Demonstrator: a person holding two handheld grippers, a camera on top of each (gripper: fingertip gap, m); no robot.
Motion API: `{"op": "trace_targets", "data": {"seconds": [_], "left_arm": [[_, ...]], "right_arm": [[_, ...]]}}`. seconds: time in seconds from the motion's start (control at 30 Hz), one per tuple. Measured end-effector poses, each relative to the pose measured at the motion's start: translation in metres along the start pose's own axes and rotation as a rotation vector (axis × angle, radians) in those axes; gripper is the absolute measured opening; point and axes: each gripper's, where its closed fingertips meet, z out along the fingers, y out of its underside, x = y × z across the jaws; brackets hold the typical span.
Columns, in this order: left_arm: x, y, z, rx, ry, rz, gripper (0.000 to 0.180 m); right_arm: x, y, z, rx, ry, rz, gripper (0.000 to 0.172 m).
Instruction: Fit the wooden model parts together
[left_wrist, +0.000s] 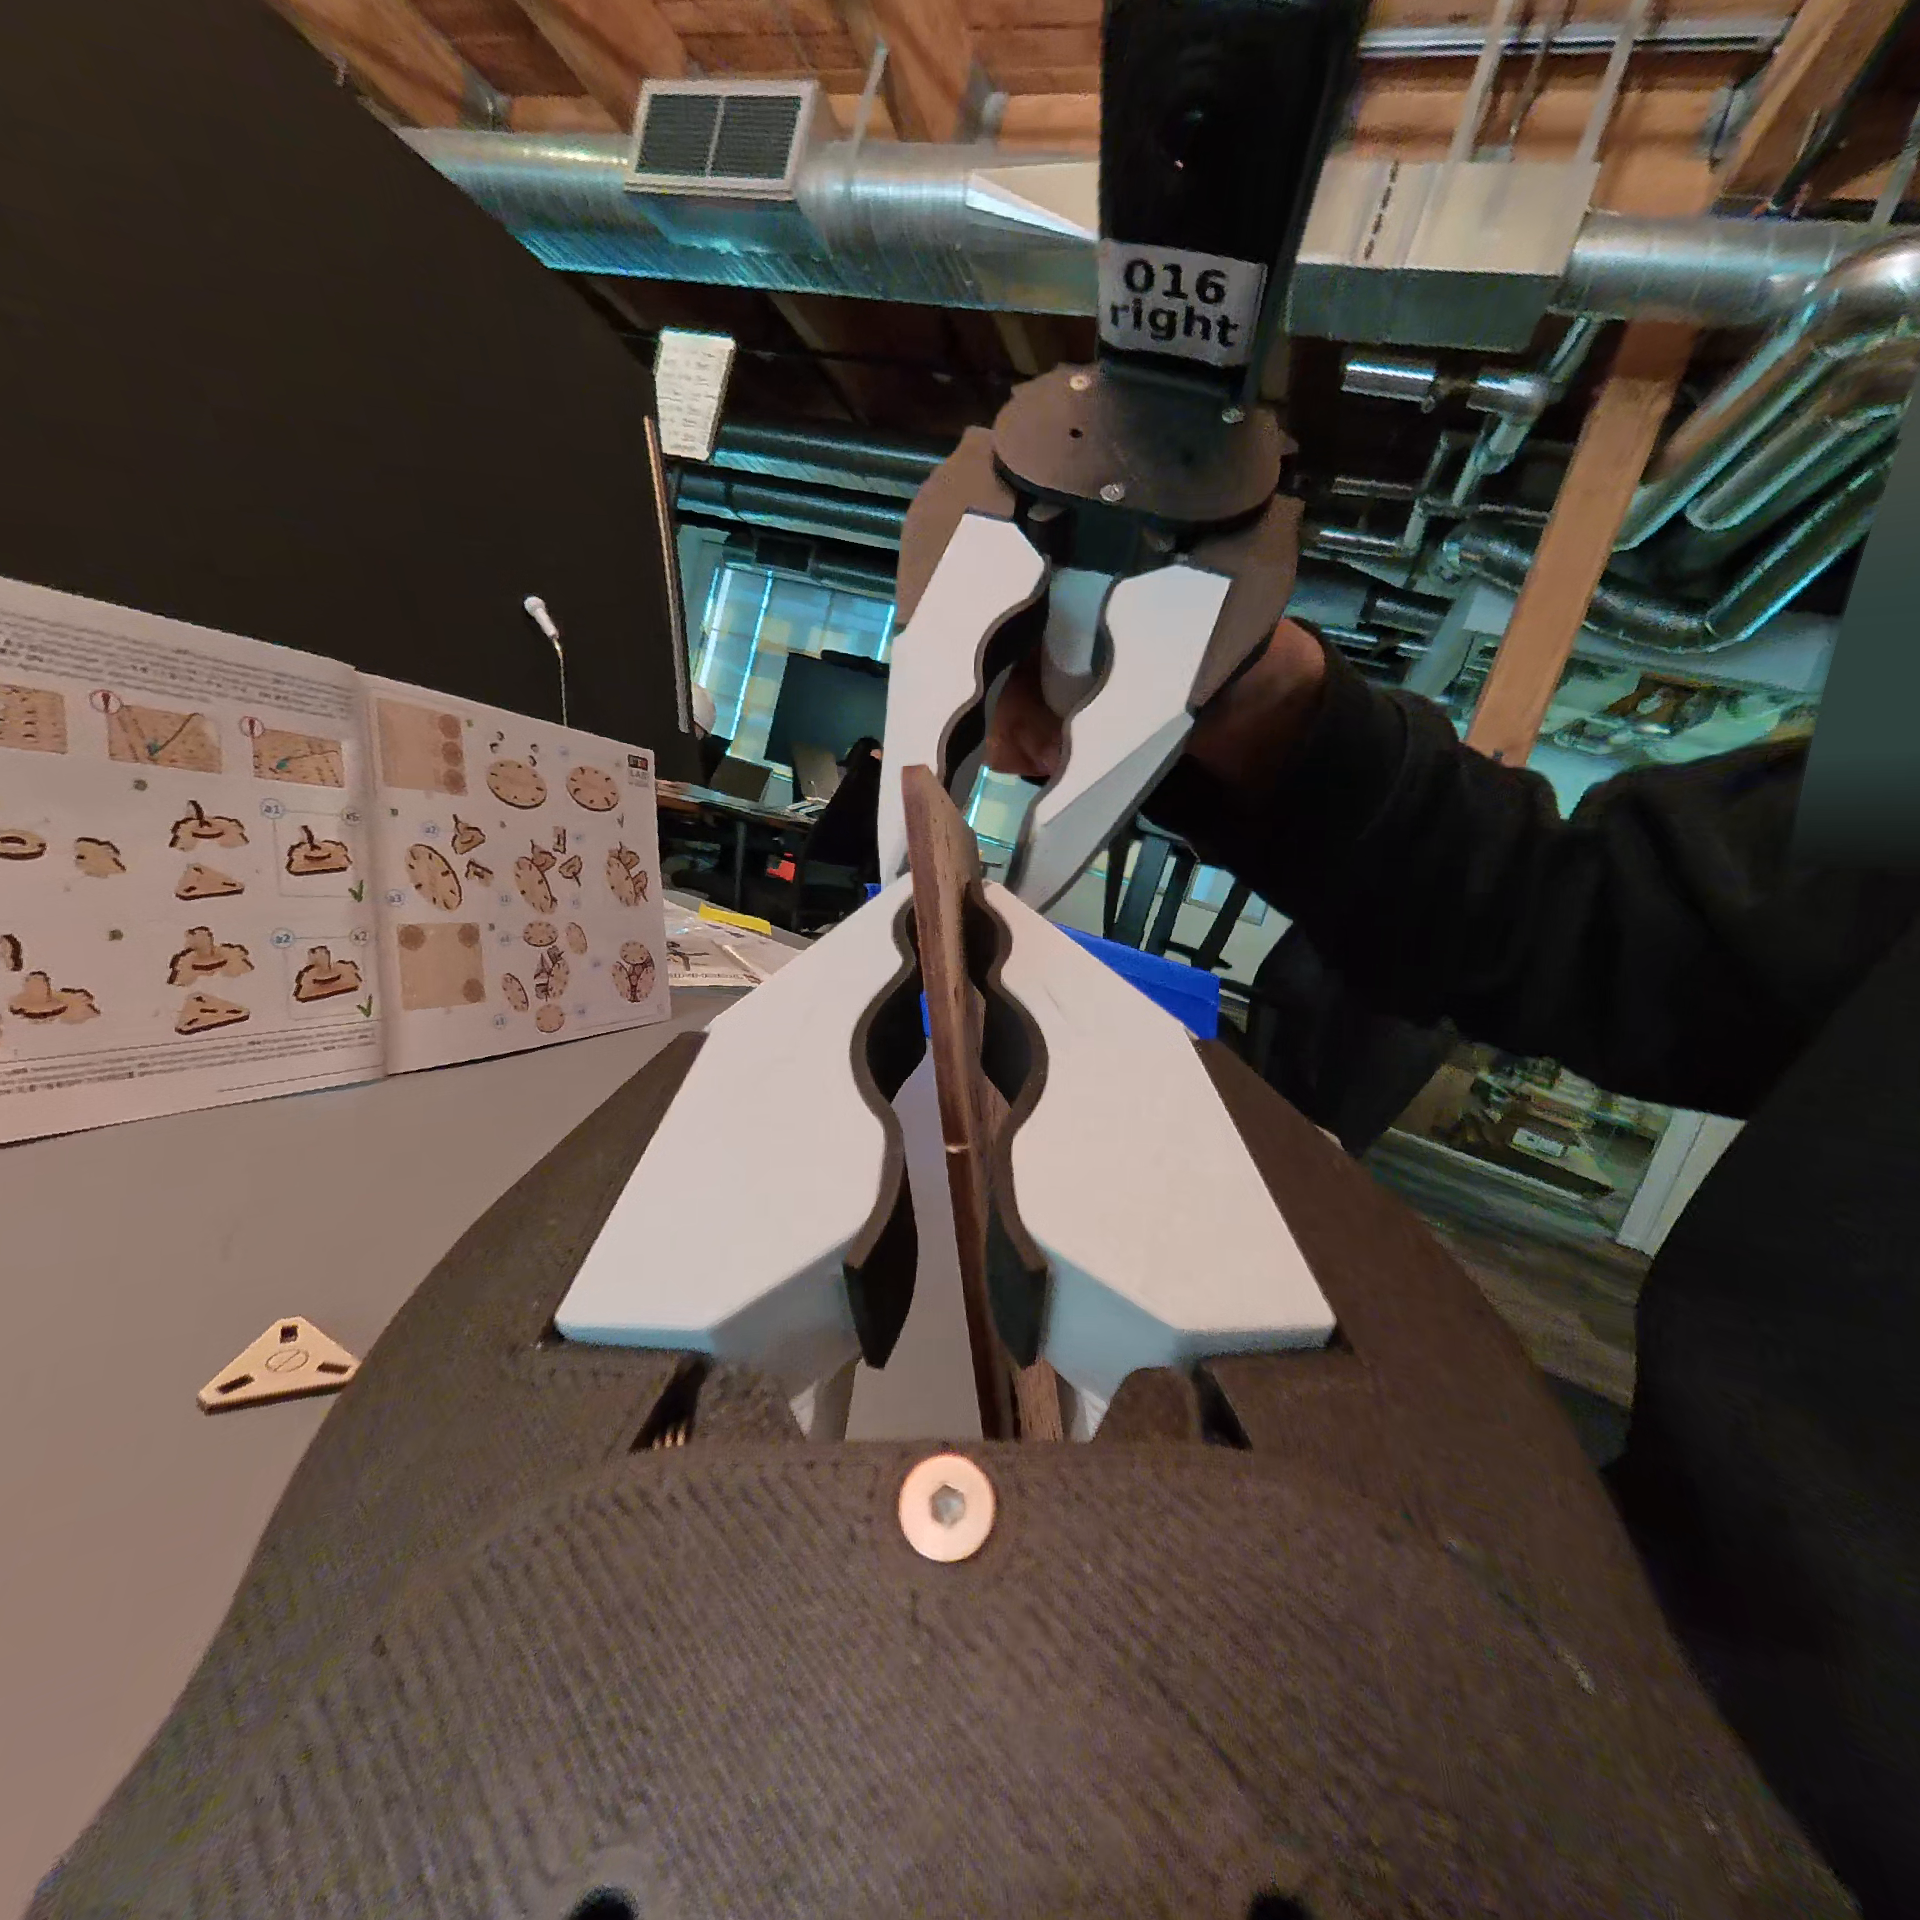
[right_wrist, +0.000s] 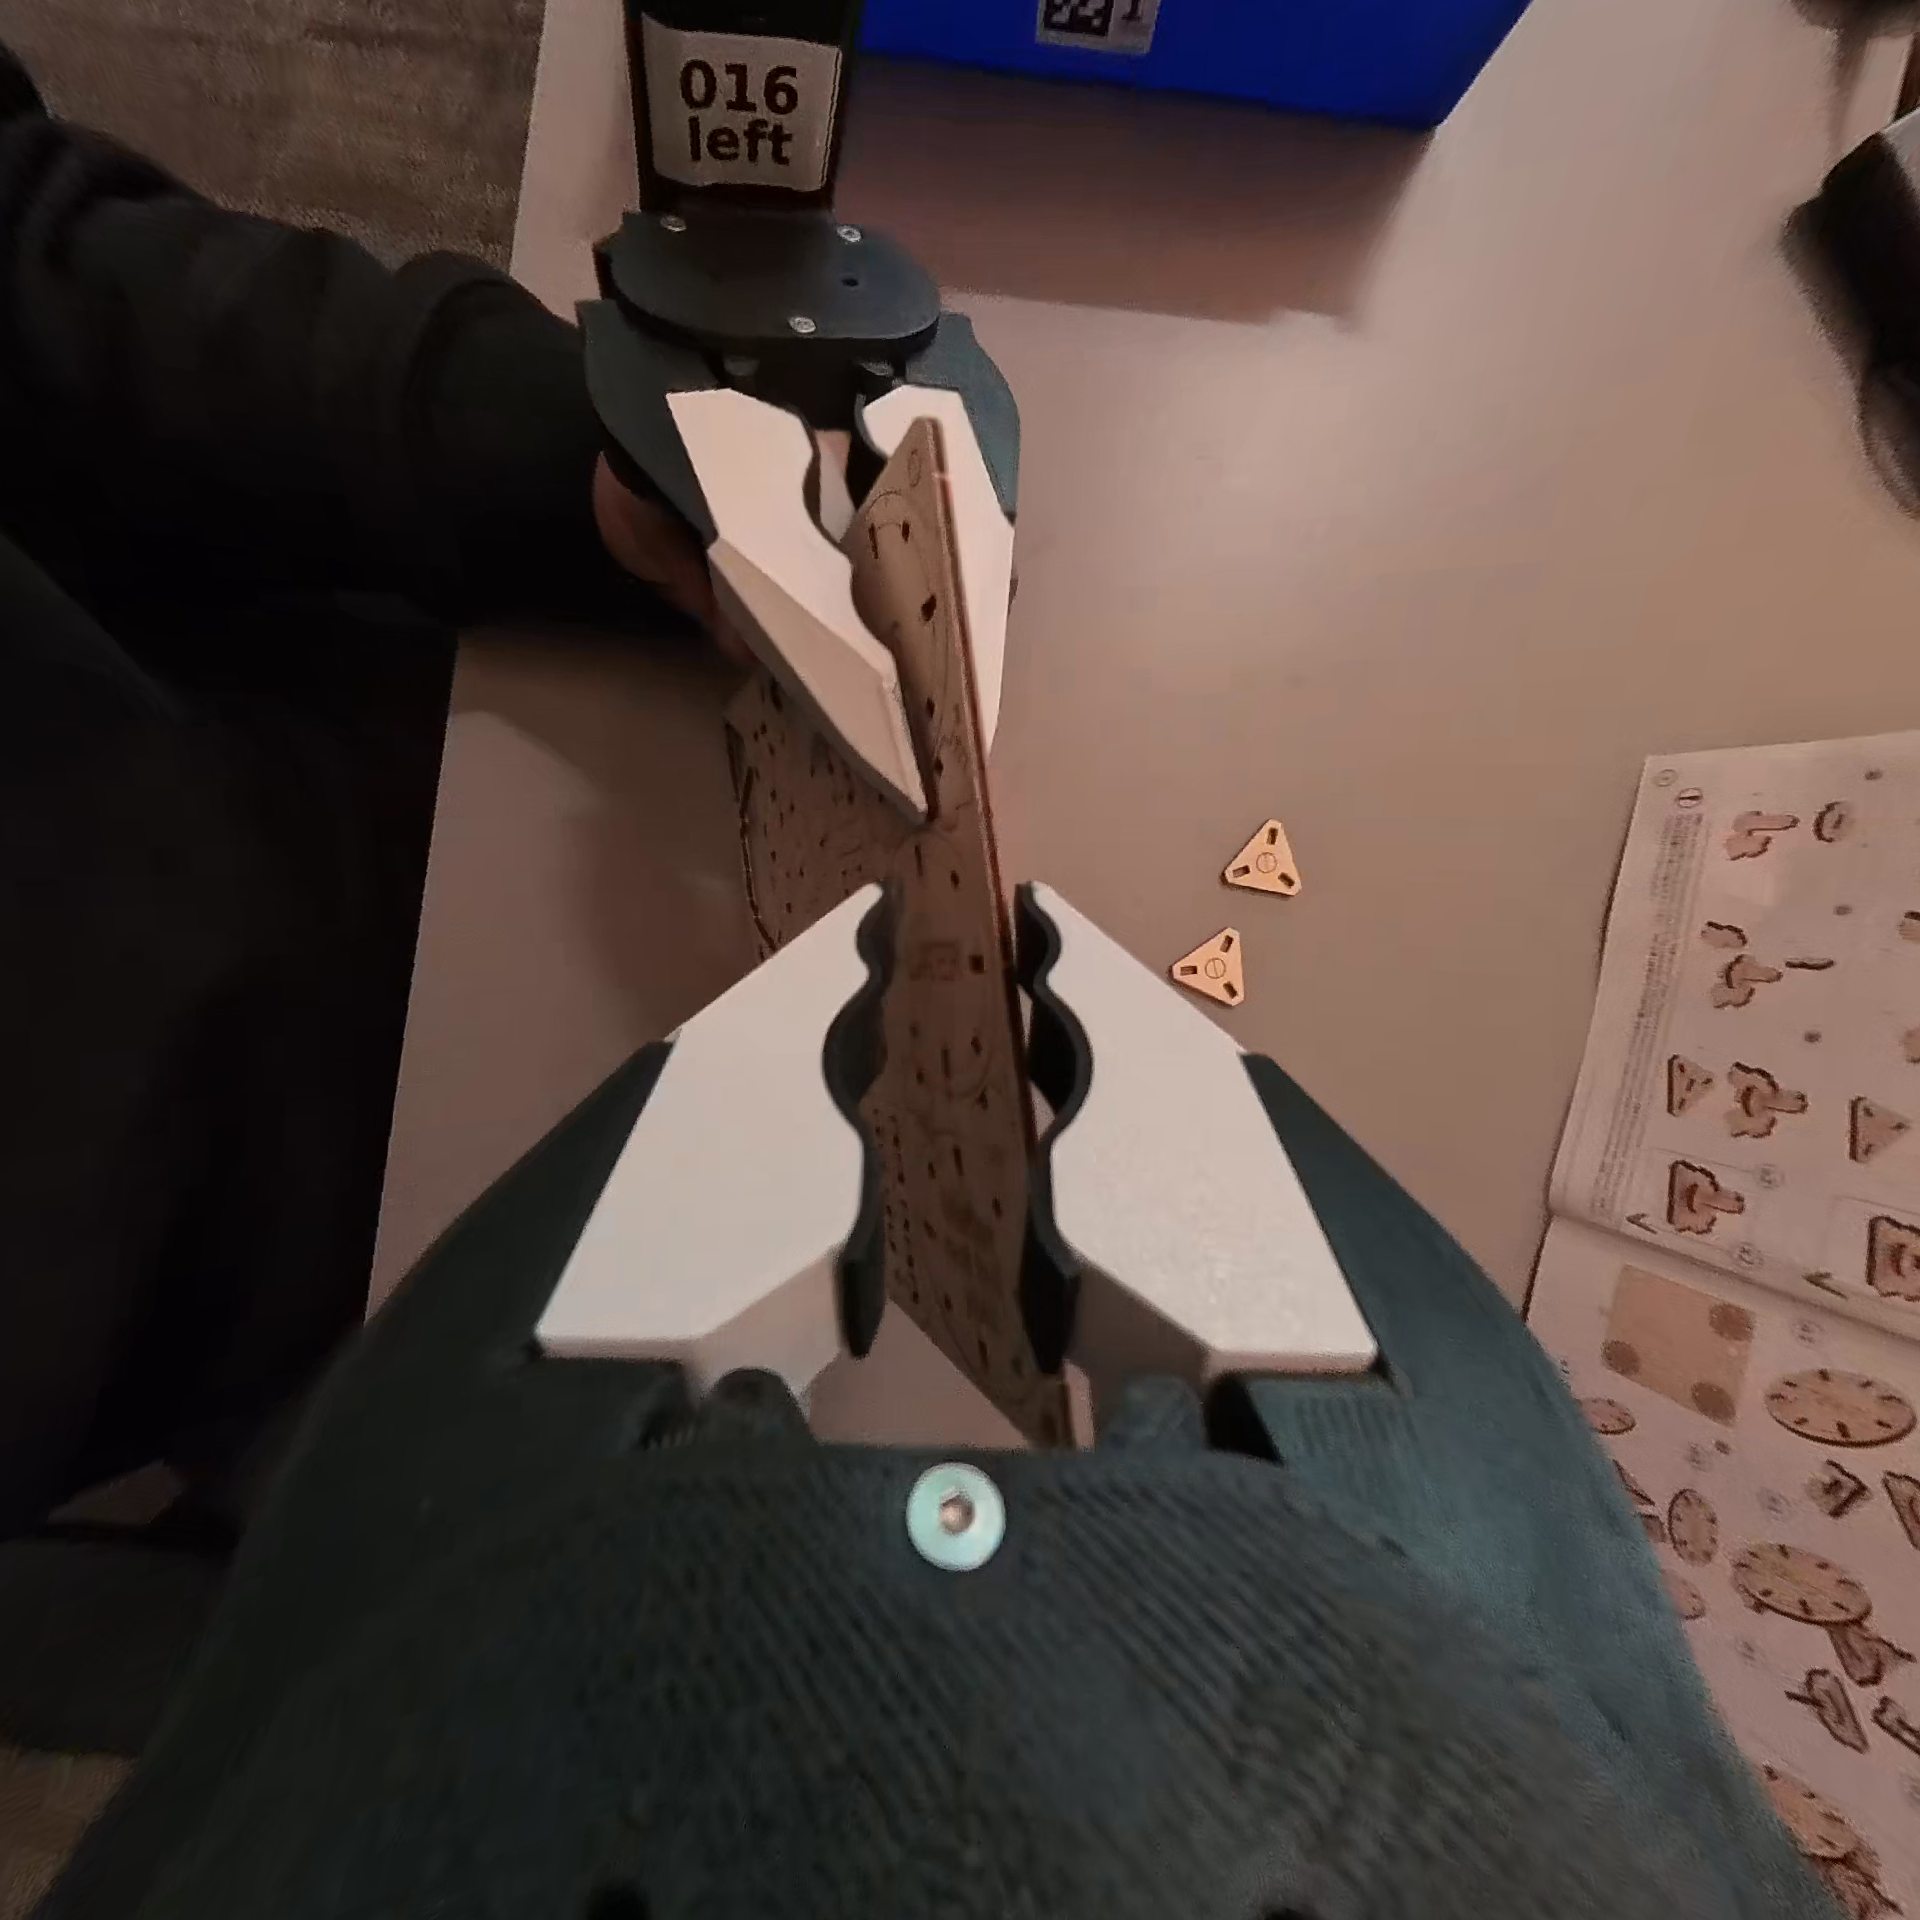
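My left gripper (left_wrist: 948, 906) is shut on a thin laser-cut wooden sheet (left_wrist: 938, 831), which I see edge-on, standing upright between its white fingers. The right wrist view shows the same: the left gripper (right_wrist: 951, 800) pinches the sheet (right_wrist: 940, 997) at its far end. My right gripper (right_wrist: 951, 899) straddles the sheet's near end. Its jaws are partly apart, and a gap shows between the right pad (right_wrist: 1049, 966) and the wood. In the left wrist view the right gripper (left_wrist: 966, 868) hangs above, with its fingertips on either side of the sheet's top edge.
An open instruction booklet (left_wrist: 312, 862) lies on the grey table (left_wrist: 156, 1299); it also shows in the right wrist view (right_wrist: 1766, 1039). Two small triangular wooden pieces (right_wrist: 1262, 860) (right_wrist: 1210, 966) lie on the table. A blue bin (right_wrist: 1143, 62) stands at the far edge. The tips of both grippers are at nearly the same place.
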Motion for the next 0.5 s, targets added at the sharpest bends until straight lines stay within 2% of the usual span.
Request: {"op": "trace_targets", "data": {"seconds": [0.07,0.27,0.5], "left_arm": [[-0.0011,0.0003,0.0,-0.004,-0.011,0.008,0.002],[-0.0041,0.0033,0.0018,-0.006,-0.076,0.057,0.002],[-0.0022,0.0035,0.0009,-0.01,-0.055,0.049,0.002]], "right_arm": [[0.001,0.0004,0.0032,-0.026,0.003,-0.003,0.014],[0.0051,0.0032,0.0044,-0.04,0.017,0.044,0.013],[0.003,0.0033,0.0039,-0.044,0.033,0.048,0.011]]}}
